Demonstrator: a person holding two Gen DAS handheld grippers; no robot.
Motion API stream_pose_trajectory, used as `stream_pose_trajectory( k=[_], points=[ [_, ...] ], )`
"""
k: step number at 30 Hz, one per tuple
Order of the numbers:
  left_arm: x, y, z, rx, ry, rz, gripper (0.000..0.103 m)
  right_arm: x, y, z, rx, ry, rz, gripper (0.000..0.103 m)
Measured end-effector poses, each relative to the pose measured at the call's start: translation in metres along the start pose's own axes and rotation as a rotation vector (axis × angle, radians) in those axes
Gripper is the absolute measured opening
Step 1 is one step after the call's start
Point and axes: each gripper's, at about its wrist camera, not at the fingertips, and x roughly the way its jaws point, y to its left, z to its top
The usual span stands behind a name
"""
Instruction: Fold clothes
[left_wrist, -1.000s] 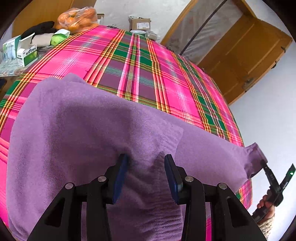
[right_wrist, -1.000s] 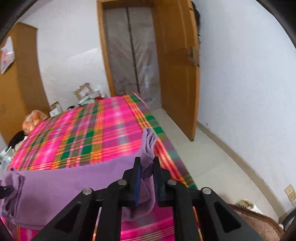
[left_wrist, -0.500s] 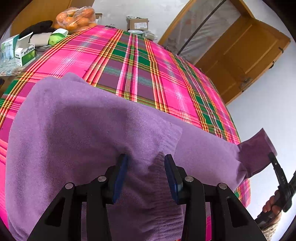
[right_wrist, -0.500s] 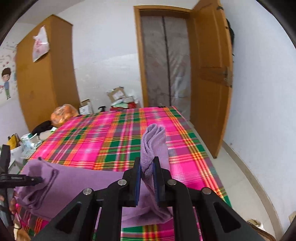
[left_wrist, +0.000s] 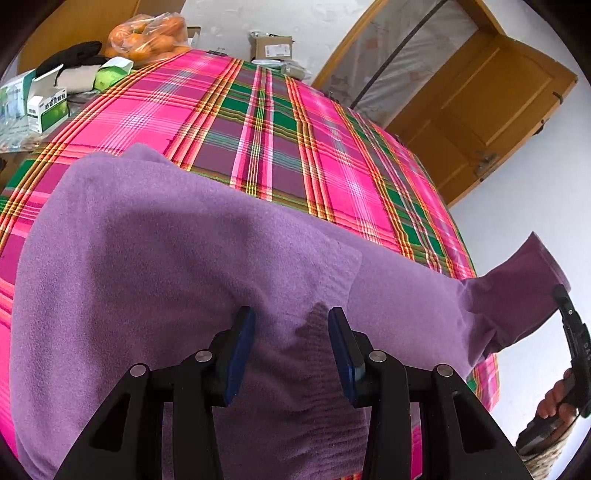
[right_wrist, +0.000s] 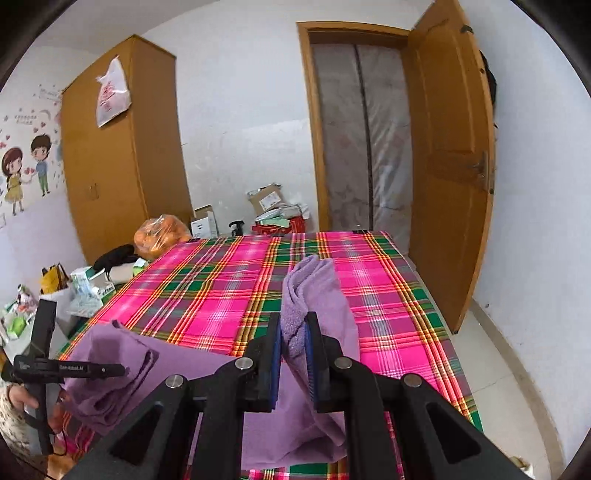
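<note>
Left wrist view: seen lying across the near end of a pink-and-green plaid bedspread (left_wrist: 280, 122), a purple sweater (left_wrist: 147, 258), its body bunched up under the camera. Left gripper (left_wrist: 291, 332) held with jaws spread wide, a ridge of ribbed purple knit rising between the blue pads (left_wrist: 240, 347); impossible to tell whether either pad touched the cloth. At far right, one sleeve (left_wrist: 517, 291) raised off the bed, its cuff at the right gripper (left_wrist: 563, 295), with a person's fingers (left_wrist: 554, 400) around the handle below. Beyond the bedspread, a bag of oranges (left_wrist: 151, 31), small boxes (left_wrist: 46, 107) and a wooden door (left_wrist: 480, 107).

Right wrist view: right gripper (right_wrist: 293, 343) pressed together on the sleeve (right_wrist: 317, 291), the cuff standing up above the pads. Rest of the sweater (right_wrist: 184, 362) draped along the near edge of the bedspread (right_wrist: 229, 291). At left, the left gripper (right_wrist: 110, 369) against a lifted fold of purple cloth. Behind, a wooden wardrobe (right_wrist: 118, 155) and the open door (right_wrist: 450, 155).
</note>
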Motion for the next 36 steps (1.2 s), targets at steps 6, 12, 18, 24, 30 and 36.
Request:
stream_pose_trajectory(
  k=[6, 12, 18, 24, 30, 36],
  points=[
    [-0.003, 0.002, -0.002, -0.017, 0.011, -0.01, 0.043, 0.006, 0.028, -0.006, -0.062, 0.022, 0.092, 0.012],
    [-0.003, 0.001, -0.002, -0.022, 0.013, -0.009, 0.043, 0.02, 0.052, -0.017, -0.089, 0.062, 0.168, 0.012],
    [-0.003, 0.001, -0.002, -0.021, 0.011, -0.007, 0.043, 0.036, 0.075, -0.028, -0.087, 0.102, 0.243, 0.012],
    [-0.003, 0.003, -0.001, -0.027, 0.011, -0.016, 0.043, 0.056, 0.098, -0.047, -0.094, 0.171, 0.299, 0.012],
    [-0.002, 0.002, -0.002, -0.023, 0.01, -0.015, 0.043, 0.073, 0.109, -0.068, -0.087, 0.234, 0.331, 0.012],
    [-0.001, 0.002, -0.001, -0.022, 0.009, -0.014, 0.043, 0.076, 0.114, -0.077, -0.076, 0.251, 0.353, 0.012]
  ],
)
